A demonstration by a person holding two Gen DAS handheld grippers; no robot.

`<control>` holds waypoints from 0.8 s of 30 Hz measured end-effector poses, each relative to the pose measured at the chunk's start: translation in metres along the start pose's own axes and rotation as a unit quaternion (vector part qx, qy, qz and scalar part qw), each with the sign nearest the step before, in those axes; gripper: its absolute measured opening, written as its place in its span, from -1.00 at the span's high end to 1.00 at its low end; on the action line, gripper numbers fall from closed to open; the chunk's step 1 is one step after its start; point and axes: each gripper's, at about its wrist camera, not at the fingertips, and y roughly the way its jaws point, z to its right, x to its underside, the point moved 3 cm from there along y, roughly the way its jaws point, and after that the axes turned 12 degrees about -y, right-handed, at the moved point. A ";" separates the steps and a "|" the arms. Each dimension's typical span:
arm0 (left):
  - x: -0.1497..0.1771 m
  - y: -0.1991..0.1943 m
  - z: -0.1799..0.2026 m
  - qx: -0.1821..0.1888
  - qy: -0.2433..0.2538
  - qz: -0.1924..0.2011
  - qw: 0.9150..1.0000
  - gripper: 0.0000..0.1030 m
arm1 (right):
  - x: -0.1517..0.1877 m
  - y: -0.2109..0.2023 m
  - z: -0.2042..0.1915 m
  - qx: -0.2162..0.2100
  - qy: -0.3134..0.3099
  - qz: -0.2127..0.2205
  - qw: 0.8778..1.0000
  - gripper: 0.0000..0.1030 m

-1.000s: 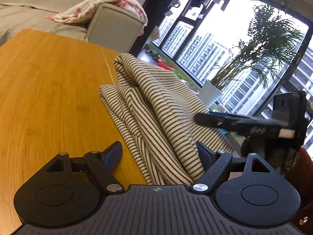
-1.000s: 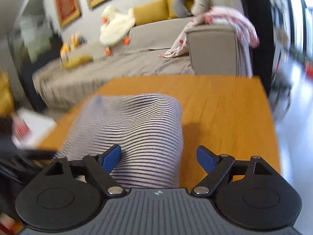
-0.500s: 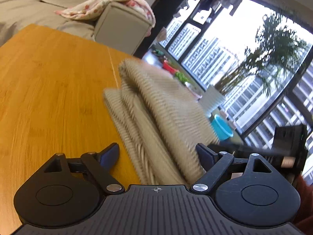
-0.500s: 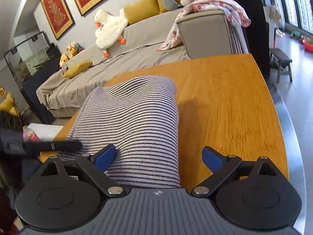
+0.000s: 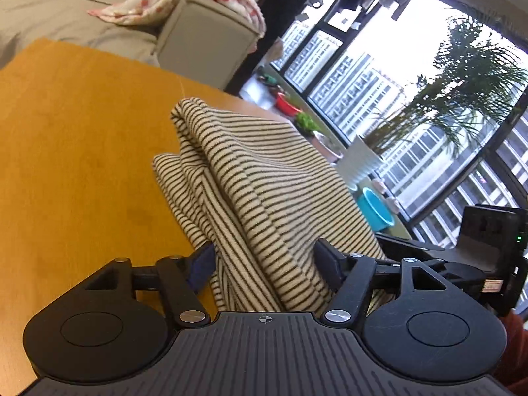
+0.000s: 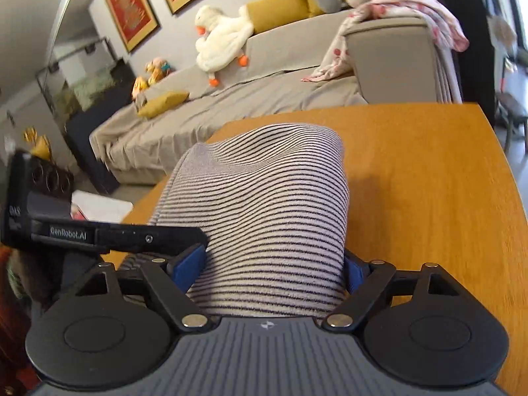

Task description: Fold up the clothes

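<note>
Striped garment (image 5: 264,194), folded and bunched, lies on the wooden table (image 5: 76,138) at centre frame; its near edge is hidden behind both tools. Left gripper (image 5: 264,260) and right gripper (image 6: 274,269), jaws just closing, each clench its folds.

Both the left gripper (image 5: 264,257) and right gripper (image 6: 272,264) have jaws just closing on cloth.
</note>
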 end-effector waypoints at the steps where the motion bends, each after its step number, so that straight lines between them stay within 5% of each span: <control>1: -0.004 0.000 -0.004 -0.004 0.000 0.004 1.000 -0.36 | -0.004 0.008 0.001 -0.005 0.001 -0.001 1.000 -0.63; 11: -0.074 -0.001 -0.064 -0.065 -0.008 0.071 0.995 -0.54 | -0.065 0.112 0.009 -0.032 -0.001 0.005 0.999 -0.67; 16: -0.108 -0.004 -0.098 -0.067 -0.038 0.088 0.993 -0.57 | -0.089 0.159 0.018 -0.054 0.036 0.016 0.998 -0.70; 24: -0.120 -0.005 -0.106 -0.070 -0.029 0.100 0.992 -0.61 | -0.102 0.182 0.021 -0.057 0.024 0.014 0.998 -0.80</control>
